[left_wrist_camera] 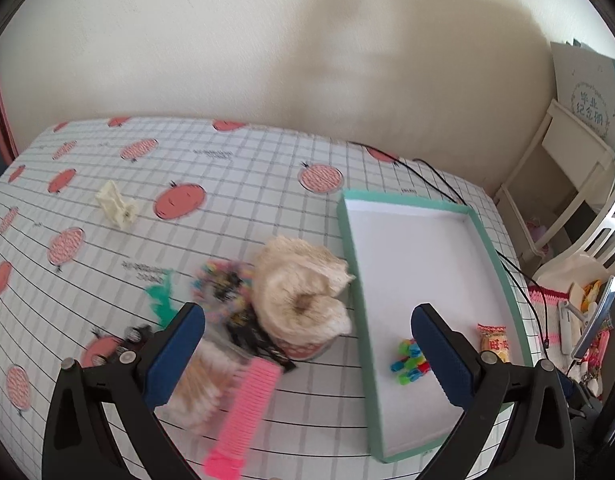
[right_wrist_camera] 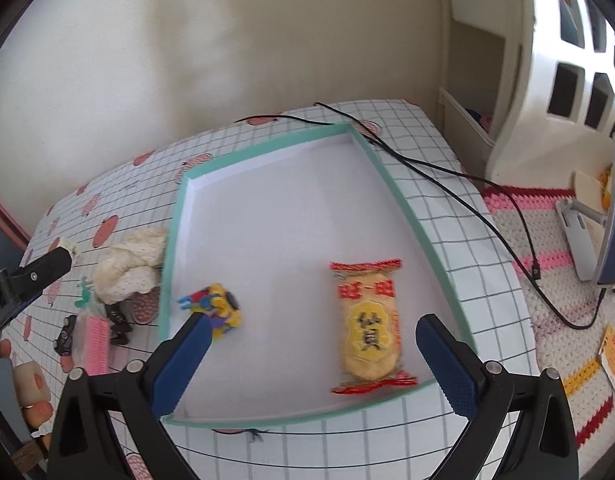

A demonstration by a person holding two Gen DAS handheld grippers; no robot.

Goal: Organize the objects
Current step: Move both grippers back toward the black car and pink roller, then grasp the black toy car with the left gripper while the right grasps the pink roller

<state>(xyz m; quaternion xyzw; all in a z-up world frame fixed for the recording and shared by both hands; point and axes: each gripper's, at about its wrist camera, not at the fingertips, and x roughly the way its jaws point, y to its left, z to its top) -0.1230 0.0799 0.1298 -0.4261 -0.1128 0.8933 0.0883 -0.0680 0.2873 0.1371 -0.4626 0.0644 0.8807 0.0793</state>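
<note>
A teal-rimmed tray [left_wrist_camera: 349, 240] with a white floor lies on the checked tablecloth. Inside it are a bunch of bright little clips [left_wrist_camera: 410, 361] and a red-and-yellow snack packet [right_wrist_camera: 366, 326]. My right gripper [right_wrist_camera: 313, 320] hovers open above the tray [right_wrist_camera: 403, 208], not touching the packet on the floor below; the clips [right_wrist_camera: 217, 306] sit by its left finger. My left gripper [left_wrist_camera: 307, 310] is open over a pile left of the tray: a cream fluffy item [left_wrist_camera: 303, 292], a pink comb [left_wrist_camera: 243, 408], black hair clips [left_wrist_camera: 251, 336] and beaded bands [left_wrist_camera: 223, 280].
A cream claw clip [left_wrist_camera: 117, 204] lies alone at the far left and a green piece [left_wrist_camera: 159, 296] beside the pile. A black cable [right_wrist_camera: 467, 200] runs past the tray's right side onto a crochet mat [right_wrist_camera: 547, 248]. A white shelf [right_wrist_camera: 527, 60] and a stand [right_wrist_camera: 587, 220] are at the right.
</note>
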